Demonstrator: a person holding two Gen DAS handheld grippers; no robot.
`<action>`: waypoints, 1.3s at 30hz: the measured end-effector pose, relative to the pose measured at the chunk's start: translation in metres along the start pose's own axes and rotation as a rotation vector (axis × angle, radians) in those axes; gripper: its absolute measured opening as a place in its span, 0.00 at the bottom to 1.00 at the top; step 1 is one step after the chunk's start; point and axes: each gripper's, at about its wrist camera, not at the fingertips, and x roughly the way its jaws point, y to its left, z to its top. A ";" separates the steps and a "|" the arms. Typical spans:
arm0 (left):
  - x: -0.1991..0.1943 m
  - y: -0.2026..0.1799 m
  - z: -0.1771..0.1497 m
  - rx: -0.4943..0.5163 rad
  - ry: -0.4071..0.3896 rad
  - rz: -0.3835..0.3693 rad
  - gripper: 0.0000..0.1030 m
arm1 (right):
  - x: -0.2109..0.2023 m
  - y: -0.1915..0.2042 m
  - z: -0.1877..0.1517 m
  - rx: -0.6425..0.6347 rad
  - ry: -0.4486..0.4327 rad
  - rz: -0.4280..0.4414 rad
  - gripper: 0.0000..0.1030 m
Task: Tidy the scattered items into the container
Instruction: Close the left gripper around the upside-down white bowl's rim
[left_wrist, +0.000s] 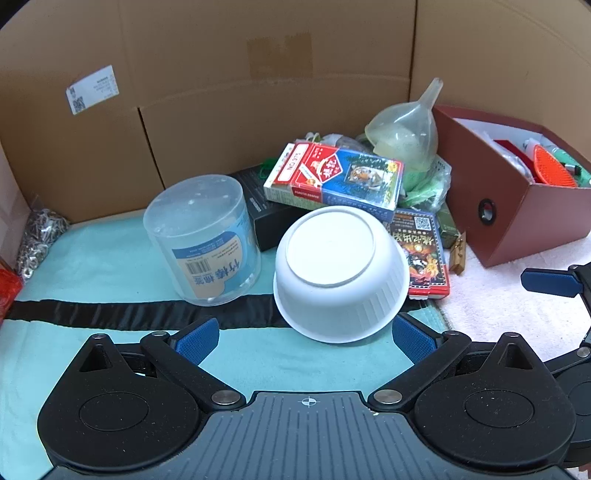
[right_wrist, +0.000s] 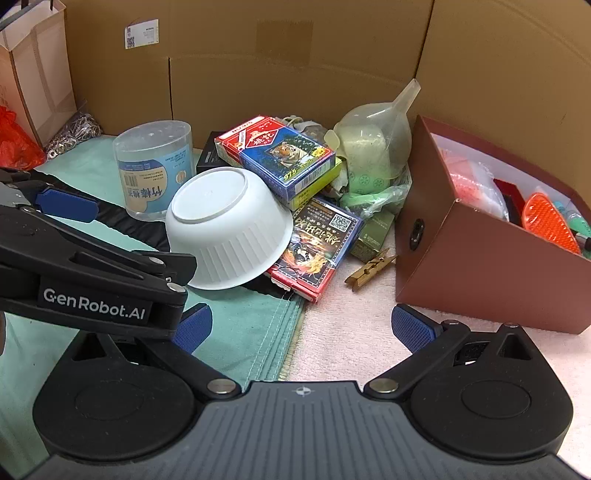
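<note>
Both spread wide and empty, left claw (left_wrist: 304, 338) low in frame facing the upturned white bowl (left_wrist: 340, 273) at centre, right claw (right_wrist: 301, 326) low too, card boxes (right_wrist: 277, 155) piled behind, red box (right_wrist: 480, 266) at right.

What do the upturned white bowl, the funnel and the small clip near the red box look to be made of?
White bowl: probably matte plastic, with thin ribbed walls. Funnel: translucent, cloudy plastic. Clip: likely bare wood or bamboo, tan with grain.
</note>
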 end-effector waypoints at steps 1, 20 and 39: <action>0.002 0.001 0.000 -0.001 0.005 -0.001 1.00 | 0.002 0.000 0.000 0.001 0.003 0.002 1.00; 0.032 0.023 0.011 -0.041 0.020 -0.112 0.95 | 0.024 0.011 0.013 -0.112 -0.077 0.141 1.00; 0.069 0.023 0.036 -0.010 0.049 -0.286 0.93 | 0.051 0.022 0.025 -0.261 -0.148 0.241 0.89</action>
